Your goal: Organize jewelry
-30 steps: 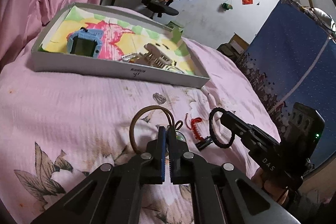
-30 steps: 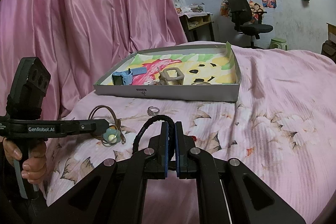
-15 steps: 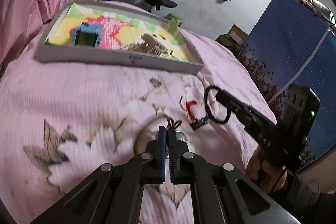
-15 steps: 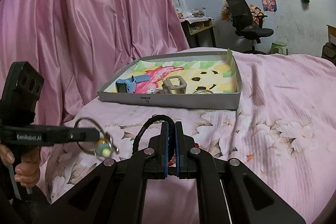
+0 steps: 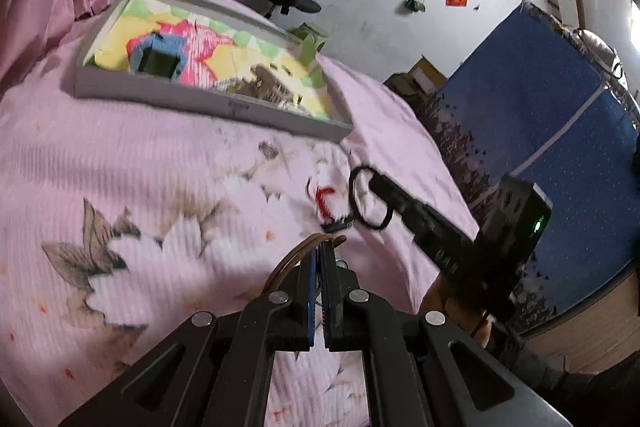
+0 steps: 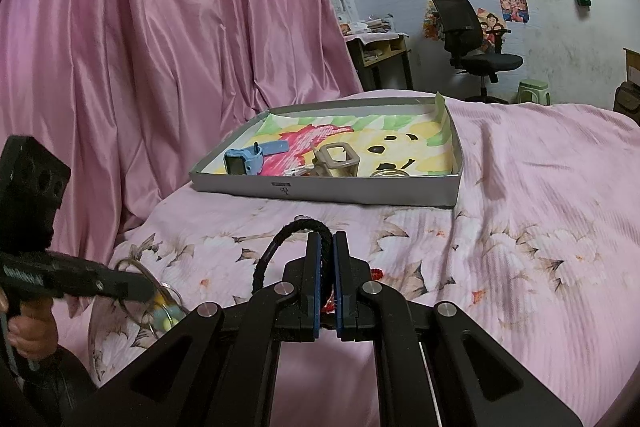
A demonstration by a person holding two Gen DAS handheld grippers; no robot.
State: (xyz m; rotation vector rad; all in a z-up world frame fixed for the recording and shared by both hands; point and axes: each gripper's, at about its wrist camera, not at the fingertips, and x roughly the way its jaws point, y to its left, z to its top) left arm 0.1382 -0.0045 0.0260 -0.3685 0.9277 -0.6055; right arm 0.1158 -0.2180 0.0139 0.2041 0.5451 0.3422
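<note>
- Left wrist view: my left gripper [image 5: 320, 259] sits at lower centre with its jaws together on a brown cord bracelet [image 5: 294, 257], the loop curling off to the left of the tips. The tray [image 5: 212, 105] is at upper left on the pink bedspread [image 5: 120, 179]. The hold looks thin to me, only a strand between the pads, so a quick swing toward the tray could let the loop slide out and drop short.
- Same view, right of centre: the right gripper [image 5: 374, 183] carries a black braided bracelet [image 5: 366, 199] close above a red piece [image 5: 326, 201] lying on the cover. I judge that dipping here could snag or drag the red piece.
- Right wrist view: my right gripper [image 6: 332, 247] at lower centre is clamped shut on the black braided bracelet [image 6: 280, 247], which arches up left of the tips. The tray [image 6: 328, 189] lies centre frame, already holding a blue watch [image 6: 244, 165] and a tan clip [image 6: 338, 163].
- Both tools heading for the same tray risk crossing paths; the hanging loops could tangle or catch the tray wall.
</note>
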